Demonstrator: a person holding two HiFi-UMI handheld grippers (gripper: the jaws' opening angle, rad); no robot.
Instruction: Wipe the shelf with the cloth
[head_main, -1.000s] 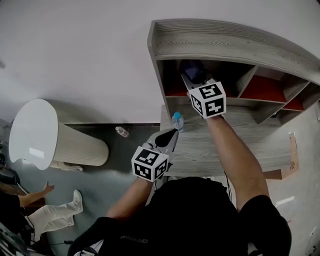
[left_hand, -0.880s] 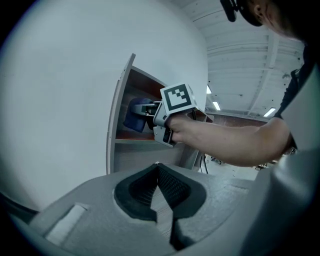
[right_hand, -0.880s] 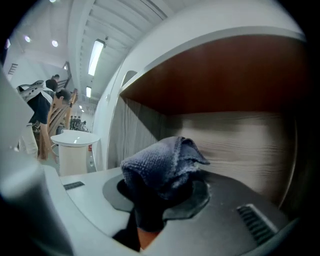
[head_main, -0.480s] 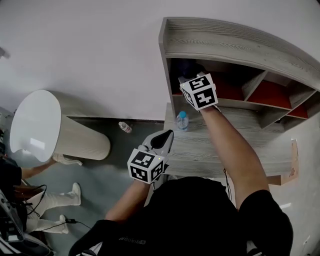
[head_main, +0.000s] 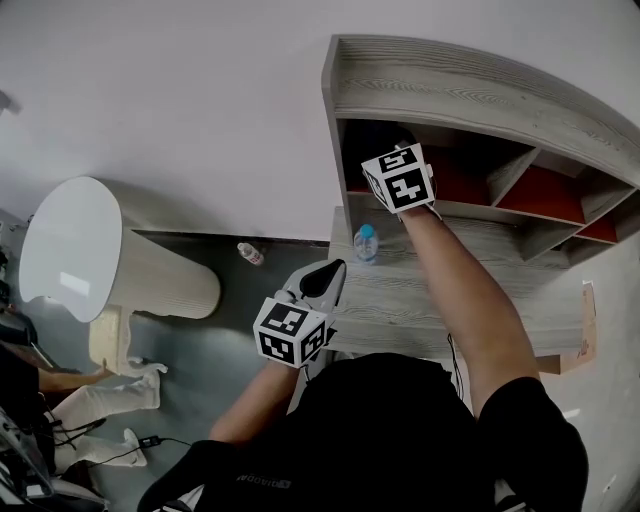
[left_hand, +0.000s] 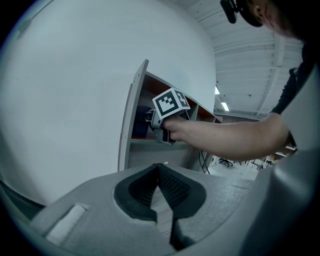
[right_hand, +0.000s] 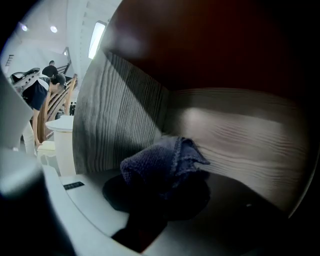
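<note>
we are in the wiping step: the right gripper (right_hand: 162, 192) is closed on the dark blue cloth (right_hand: 161, 161) and reaches into the leftmost compartment of the shelf (head_main: 450, 90), at 1 o'clock in the head view. in the right gripper view the cloth bunches out past the jaws and looks to be at or just above the compartment's grey wood floor; we cannot tell for sure that it presses down. the grained side wall rises at 9 o'clock of the cloth and the red back panel sits at 12 o'clock.

the next move, as we judge it, calls for keeping the cloth flat on the board and sweeping it towards 3 o'clock, away from that side wall, without letting the bundle slip from the jaws.

the left gripper (left_hand: 161, 172) is idle, its jaws closed on nothing, held low near the counter (head_main: 480, 300) edge. a water bottle (head_main: 366, 242) stands on the counter at 6 o'clock of the right gripper, near the forearm's path, so a careless pull-back could tip it. the compartment divider limits the sweep at 3 o'clock.
</note>
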